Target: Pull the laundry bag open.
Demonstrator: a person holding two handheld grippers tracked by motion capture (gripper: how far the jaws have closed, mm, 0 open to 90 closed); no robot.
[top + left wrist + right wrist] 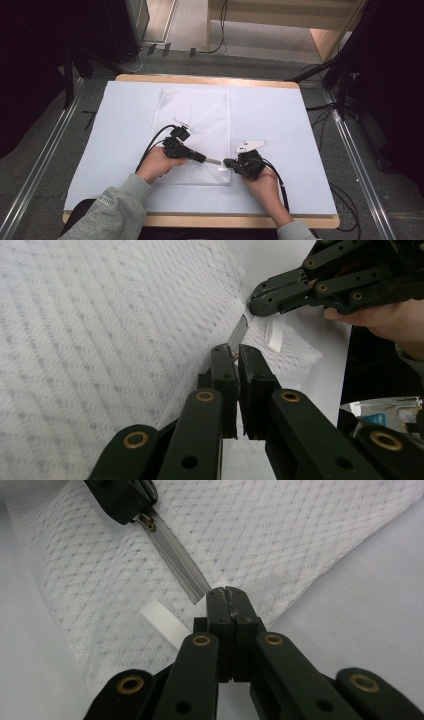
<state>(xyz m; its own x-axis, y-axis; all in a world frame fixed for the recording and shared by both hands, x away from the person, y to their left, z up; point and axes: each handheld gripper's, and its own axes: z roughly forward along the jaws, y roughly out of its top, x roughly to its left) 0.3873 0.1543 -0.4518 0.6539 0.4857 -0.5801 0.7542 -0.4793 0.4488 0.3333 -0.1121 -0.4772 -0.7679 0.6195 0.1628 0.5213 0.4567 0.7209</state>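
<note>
A white mesh bag [192,120] lies flat on the white table top [280,130]. Its grey zipper [175,555] runs along the near edge, with a white ribbed tab [162,622] beside the zipper's end. My left gripper [236,352] is shut on the small coppery zipper pull [148,524], and it is in the high view [205,159] at the bag's near edge. My right gripper [226,592] is shut on the bag fabric right at the zipper's end, facing the left gripper [227,162] a short gap away.
The wooden table edge [200,220] runs close to the person's forearms. Cables trail from both grippers; the left one loops over the bag [155,137]. Bare table top lies left and right of the bag. Dark stands and floor cables [345,90] surround the table.
</note>
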